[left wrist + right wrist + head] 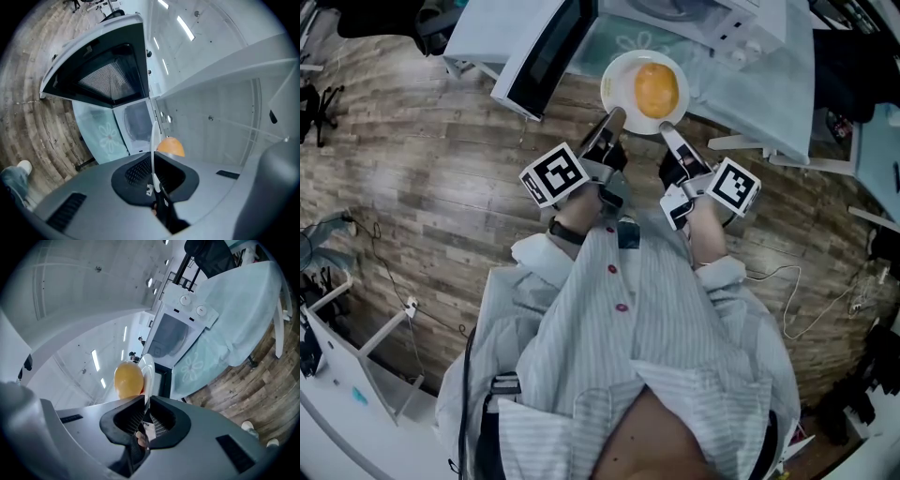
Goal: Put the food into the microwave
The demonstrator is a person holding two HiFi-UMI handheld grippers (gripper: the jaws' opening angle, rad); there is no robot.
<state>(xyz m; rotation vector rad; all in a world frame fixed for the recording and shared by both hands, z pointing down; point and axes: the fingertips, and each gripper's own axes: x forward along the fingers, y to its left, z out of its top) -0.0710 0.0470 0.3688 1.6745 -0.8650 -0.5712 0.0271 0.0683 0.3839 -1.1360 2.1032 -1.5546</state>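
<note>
Plate (622,94) pinched at rim from two sides: left gripper (615,115) jaws clamped on left rim, right gripper (665,127) jaws on right rim, keeping food (656,89) level. Held over table (769,98) front edge, before microwave (712,23), door (546,52) swung open.

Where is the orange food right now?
Top centre of the head view, the food sits on a plate gripped by the left tool and right tool, before the open microwave.

Orange-yellow food (656,89), white plate (617,89).
White microwave (712,23), black door (546,56); pale teal flowered tablecloth (769,94); brown wood-grain floor (431,187); pale striped shirt (666,337).
</note>
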